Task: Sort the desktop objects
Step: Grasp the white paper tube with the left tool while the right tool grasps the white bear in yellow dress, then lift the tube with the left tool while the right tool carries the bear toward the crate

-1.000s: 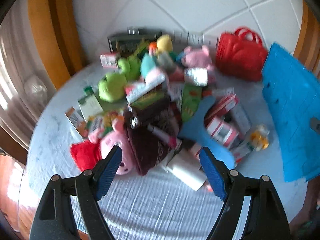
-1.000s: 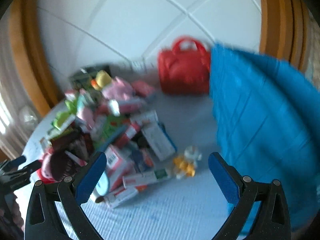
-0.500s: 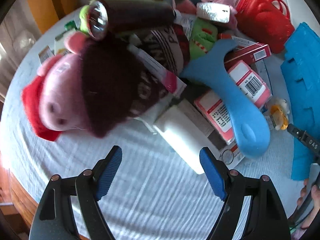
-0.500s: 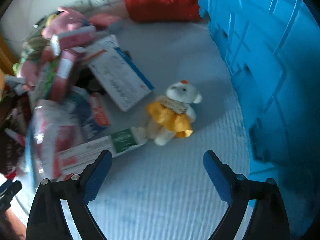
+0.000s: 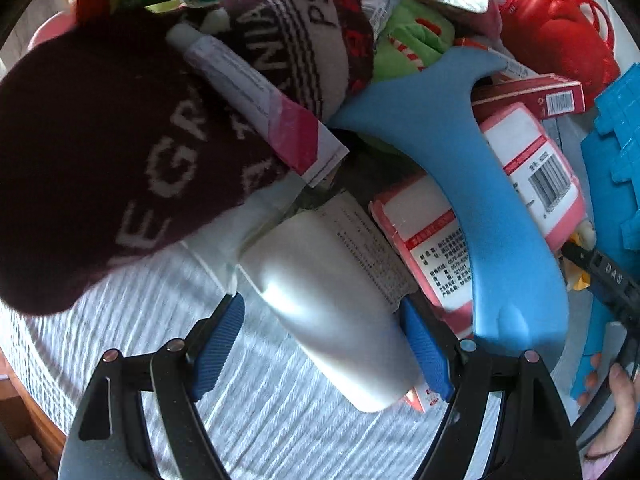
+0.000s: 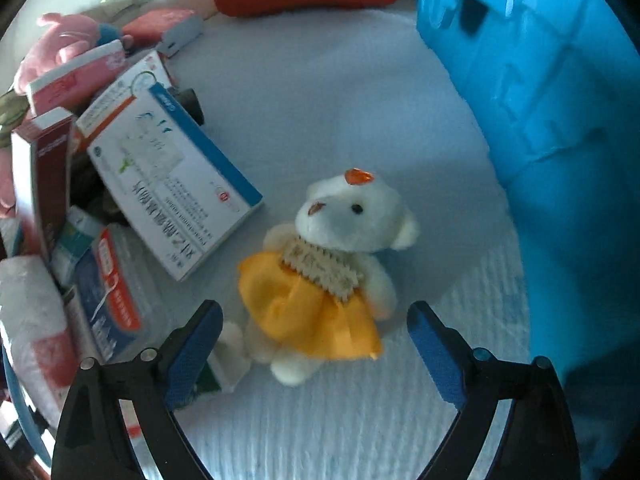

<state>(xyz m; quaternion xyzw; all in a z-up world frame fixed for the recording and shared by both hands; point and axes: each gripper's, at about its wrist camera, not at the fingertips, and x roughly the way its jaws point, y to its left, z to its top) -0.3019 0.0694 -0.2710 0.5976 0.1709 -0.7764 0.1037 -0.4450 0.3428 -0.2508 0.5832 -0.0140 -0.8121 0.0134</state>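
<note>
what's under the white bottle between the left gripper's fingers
The white bottle lies on the white cloth. A red-printed box corner pokes out beneath its near end. The rest underneath is covered.

Both grippers point steeply down toward the table. The left gripper [image 5: 322, 344] has its blue pads spread apart, not pressing anything. The right gripper [image 6: 316, 350] stands wider, jaws also apart. A hand [image 5: 616, 404] shows at the far right, gripping the right tool's handle.

A home: cloth-covered table [image 6: 320, 100] heaped with plush toys [image 6: 328, 264] and medicine boxes [image 6: 172, 184].
</note>
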